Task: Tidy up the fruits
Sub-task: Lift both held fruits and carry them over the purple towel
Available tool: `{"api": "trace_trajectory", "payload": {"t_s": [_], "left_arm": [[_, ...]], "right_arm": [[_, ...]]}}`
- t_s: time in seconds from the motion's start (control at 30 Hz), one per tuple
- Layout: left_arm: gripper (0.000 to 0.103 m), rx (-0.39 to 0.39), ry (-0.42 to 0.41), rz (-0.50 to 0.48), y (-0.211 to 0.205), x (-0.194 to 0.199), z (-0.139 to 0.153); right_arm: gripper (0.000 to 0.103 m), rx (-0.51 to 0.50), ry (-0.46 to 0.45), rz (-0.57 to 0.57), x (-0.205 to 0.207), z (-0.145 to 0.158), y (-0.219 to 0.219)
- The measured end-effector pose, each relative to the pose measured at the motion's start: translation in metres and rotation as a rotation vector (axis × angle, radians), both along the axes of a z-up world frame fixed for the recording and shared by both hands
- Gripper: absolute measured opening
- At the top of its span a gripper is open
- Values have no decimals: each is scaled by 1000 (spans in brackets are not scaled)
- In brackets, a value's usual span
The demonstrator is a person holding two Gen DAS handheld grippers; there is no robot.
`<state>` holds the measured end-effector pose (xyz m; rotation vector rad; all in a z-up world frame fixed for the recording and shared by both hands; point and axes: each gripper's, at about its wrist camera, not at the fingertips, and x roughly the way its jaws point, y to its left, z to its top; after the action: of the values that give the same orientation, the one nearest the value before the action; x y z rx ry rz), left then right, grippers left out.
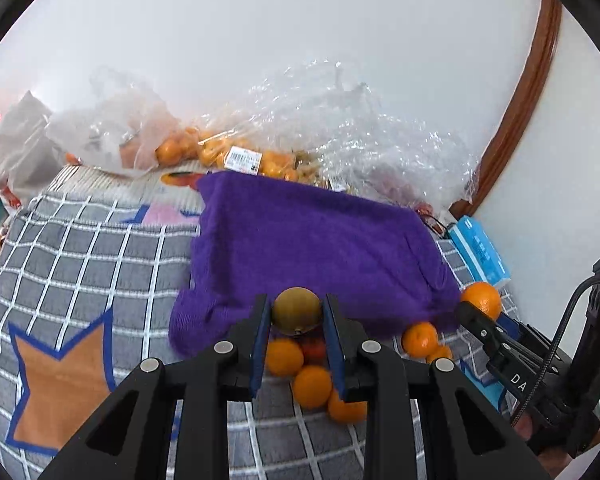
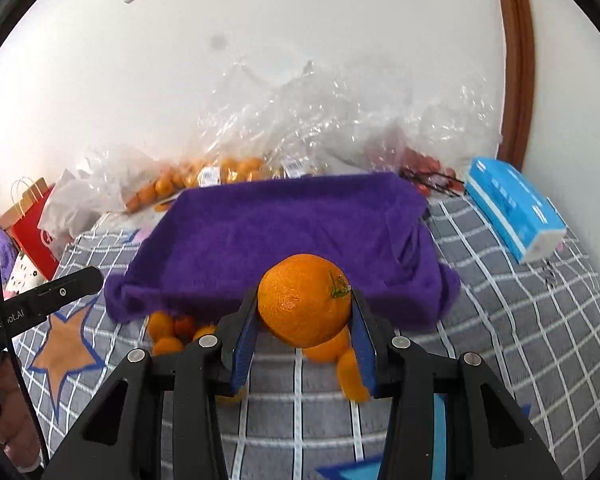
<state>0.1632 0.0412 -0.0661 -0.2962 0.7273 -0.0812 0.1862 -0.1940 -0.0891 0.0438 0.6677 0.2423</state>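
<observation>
A purple cloth-lined tray (image 2: 284, 232) is seen at frame centre. At lower centre, a large orange (image 2: 304, 300) is clamped by the right gripper (image 2: 305, 312), and a brown-green fruit (image 1: 297, 310) by the left gripper (image 1: 296, 316); loose tangerines (image 1: 284, 357) are shown below.

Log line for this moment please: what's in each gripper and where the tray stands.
left gripper: shut on brown-green fruit | right gripper: shut on orange | purple cloth-covered tray: ahead, no fruit visible inside

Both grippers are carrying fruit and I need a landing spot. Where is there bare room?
The purple cloth lies bare. The checked blanket left of it is open too. Crowded: loose oranges at the cloth's near edge, and plastic bags behind it.
</observation>
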Motion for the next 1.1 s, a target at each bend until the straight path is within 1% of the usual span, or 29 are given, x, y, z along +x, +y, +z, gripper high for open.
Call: {"api": "trace_trajectory", "payload": {"t_s": [0.17, 0.27, 0.37, 0.47, 0.57, 0.67, 0.83, 1.0, 1.1], "left_arm": [[25, 24, -22, 24, 1, 21, 4], [25, 48, -20, 39, 1, 34, 0], [25, 24, 2, 42, 4, 49, -5], [25, 6, -1, 49, 5, 59, -8], [25, -16, 10, 68, 7, 72, -16], [25, -39, 19, 72, 10, 79, -24], [25, -22, 53, 67, 9, 86, -40], [25, -4, 64, 54, 3, 91, -46], [25, -6, 74, 49, 1, 93, -50]], "right_arm": [[43, -14, -24, 6, 22, 11, 10], [43, -26, -35, 8, 37, 17, 16], [43, -26, -39, 22, 53, 20, 22], [43, -22, -50, 26, 63, 20, 25], [43, -14, -42, 20, 72, 11, 25], [43, -21, -8, 11, 82, -2, 21], [43, -1, 22, -21, 92, -14, 4], [43, -12, 19, -51, 96, -18, -10], [43, -5, 30, -59, 99, -21, -15]]}}
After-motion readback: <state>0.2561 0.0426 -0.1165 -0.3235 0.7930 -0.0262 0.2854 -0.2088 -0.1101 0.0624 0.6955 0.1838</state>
